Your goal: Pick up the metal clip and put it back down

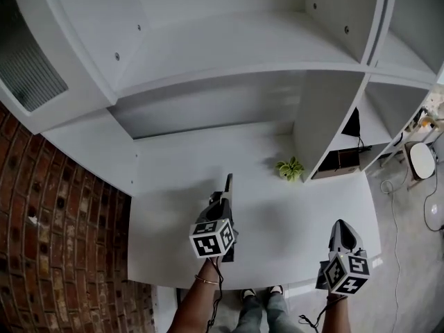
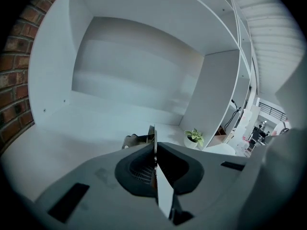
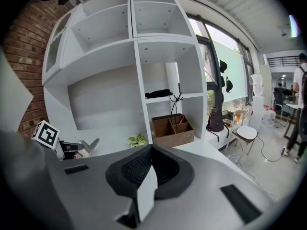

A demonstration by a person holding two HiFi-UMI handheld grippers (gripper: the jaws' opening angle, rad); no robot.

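White desk (image 1: 291, 210) below: left gripper (image 1: 227, 193) fingers pinched the metal clip (image 2: 135, 140) by its edge, right gripper (image 1: 342, 225) fingers closed, empty; on that thin hold the clip could slip.

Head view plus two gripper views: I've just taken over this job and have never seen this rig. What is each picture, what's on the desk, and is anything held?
There is no robot arm here. A person holds a two-jaw gripper in each hand. The head view comes from a camera on the person's head looking steeply down at the white desk. Each gripper view comes from a camera riding on that gripper, looking along its jaws.

The left gripper is shut on the metal clip, which pokes out past its tips. The right gripper is shut with nothing in it.

A small potted plant stands on the desk beside the shelf unit. A wooden box sits in a lower shelf compartment.
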